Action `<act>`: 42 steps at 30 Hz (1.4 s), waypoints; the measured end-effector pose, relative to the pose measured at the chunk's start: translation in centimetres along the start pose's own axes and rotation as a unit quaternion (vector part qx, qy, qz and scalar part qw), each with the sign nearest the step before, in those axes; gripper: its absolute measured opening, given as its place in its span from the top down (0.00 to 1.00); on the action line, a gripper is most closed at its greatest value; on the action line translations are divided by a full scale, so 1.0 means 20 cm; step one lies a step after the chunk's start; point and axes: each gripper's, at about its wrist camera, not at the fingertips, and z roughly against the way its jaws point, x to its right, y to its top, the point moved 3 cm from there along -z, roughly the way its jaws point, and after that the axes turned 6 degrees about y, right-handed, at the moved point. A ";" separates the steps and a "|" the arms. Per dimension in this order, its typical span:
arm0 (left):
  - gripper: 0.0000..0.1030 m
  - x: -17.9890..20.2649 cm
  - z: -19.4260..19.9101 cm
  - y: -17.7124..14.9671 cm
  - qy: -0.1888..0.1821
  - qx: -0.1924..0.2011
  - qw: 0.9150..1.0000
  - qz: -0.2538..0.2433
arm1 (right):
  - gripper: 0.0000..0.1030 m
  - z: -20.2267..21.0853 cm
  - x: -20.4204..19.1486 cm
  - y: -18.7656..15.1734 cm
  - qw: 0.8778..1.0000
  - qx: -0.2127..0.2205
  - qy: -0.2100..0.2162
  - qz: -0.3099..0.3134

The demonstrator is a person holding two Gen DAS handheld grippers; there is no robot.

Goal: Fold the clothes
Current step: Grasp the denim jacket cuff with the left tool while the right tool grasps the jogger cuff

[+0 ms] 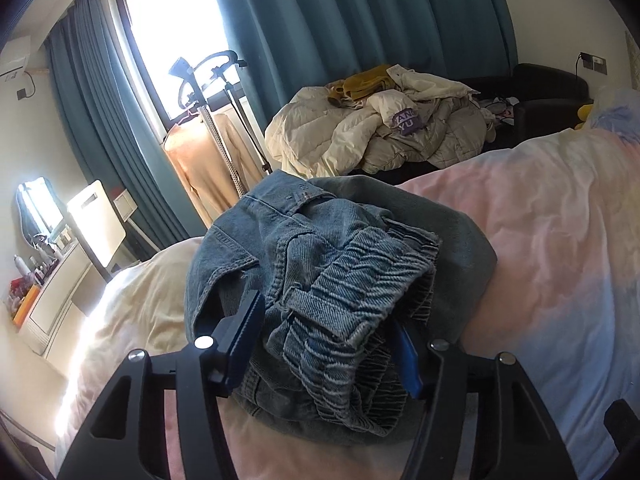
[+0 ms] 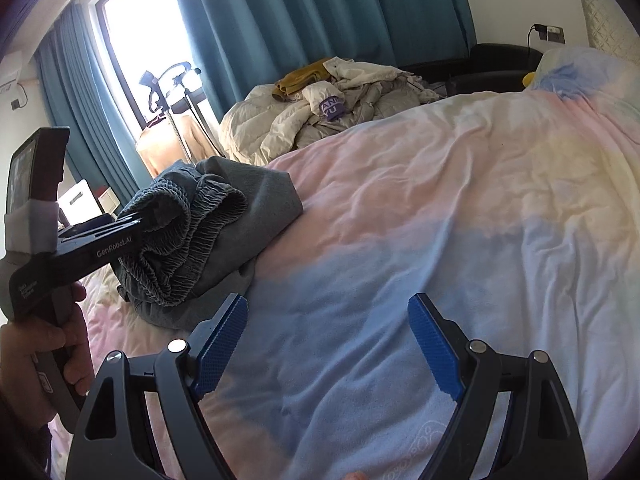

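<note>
The left gripper (image 1: 332,340) had its fingers clamped on the elastic waistband of the folded jeans (image 1: 320,248), which lay at the bed's (image 2: 440,200) left edge. The right gripper (image 2: 326,344) hovered wide open, holding nothing. A one-sided pull risked unravelling the fold.

A: What's along the far side?
B: Teal curtains (image 1: 360,40) hang across it, parted at the left around a bright window (image 1: 172,40). A garment steamer stand (image 1: 212,92) sits before the glass.
A: And furniture?
B: A bed with a pastel pink-and-blue duvet (image 2: 420,208) fills the near right. Beyond it, a black sofa (image 1: 548,84) piled with a cream quilt (image 1: 340,136). A white cabinet (image 1: 52,300) stands near left, sunlit.
</note>
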 end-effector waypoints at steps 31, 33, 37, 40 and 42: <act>0.92 -0.67 0.59 -0.54 -0.040 0.005 0.983 0.180 | 0.18 -0.04 -0.21 -0.07 0.982 -0.034 0.186 -0.003; 0.91 -0.68 0.54 -0.61 -0.049 -0.010 0.979 0.198 | 0.19 -0.07 -0.22 -0.09 0.980 -0.049 0.193 -0.008; 0.91 -0.72 0.45 -0.67 -0.064 -0.027 0.971 0.228 | 0.18 -0.15 -0.22 -0.13 0.976 -0.077 0.203 -0.018; 0.91 -0.74 0.42 -0.67 -0.072 -0.027 0.967 0.241 | 0.19 -0.22 -0.25 -0.14 0.973 -0.091 0.210 -0.011; 0.91 -0.73 0.40 -0.68 -0.072 -0.026 0.968 0.240 | 0.19 -0.27 -0.29 -0.15 0.970 -0.096 0.221 -0.005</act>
